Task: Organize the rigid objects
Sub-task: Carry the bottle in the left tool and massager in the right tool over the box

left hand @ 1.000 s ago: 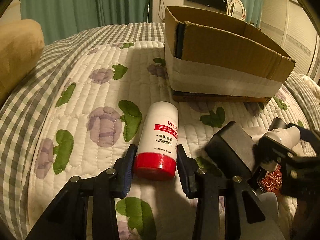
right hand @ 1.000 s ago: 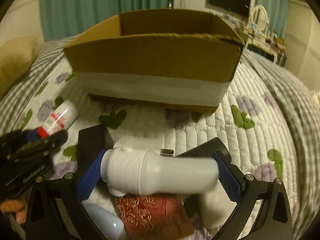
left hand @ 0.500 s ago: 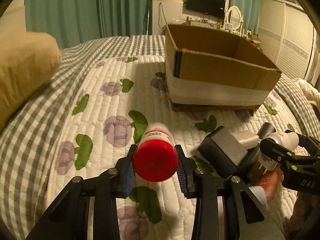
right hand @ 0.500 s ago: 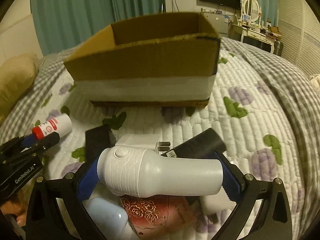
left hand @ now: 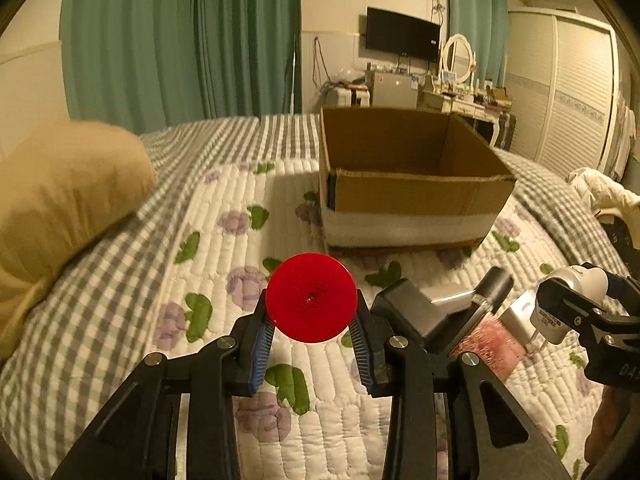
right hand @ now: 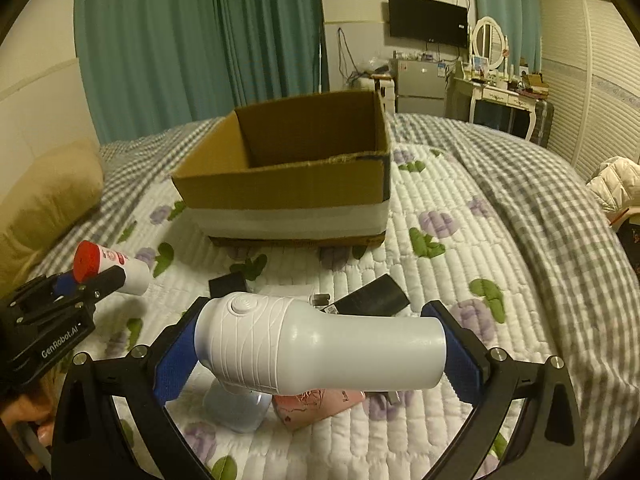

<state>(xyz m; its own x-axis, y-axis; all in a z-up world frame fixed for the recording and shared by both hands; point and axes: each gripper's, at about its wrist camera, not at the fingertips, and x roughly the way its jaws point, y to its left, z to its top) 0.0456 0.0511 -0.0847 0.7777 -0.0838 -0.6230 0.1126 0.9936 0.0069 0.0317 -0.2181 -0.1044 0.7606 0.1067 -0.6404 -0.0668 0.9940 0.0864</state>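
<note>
So both tongs are loaded: the left gripper is clamped tight on a red-capped white bottle, held up off the floral quilt, cap facing the camera. The right gripper is spread wide but pinching a white hair-dryer-shaped gadget end to end. The open cardboard box sits just ahead on the bed.
</note>
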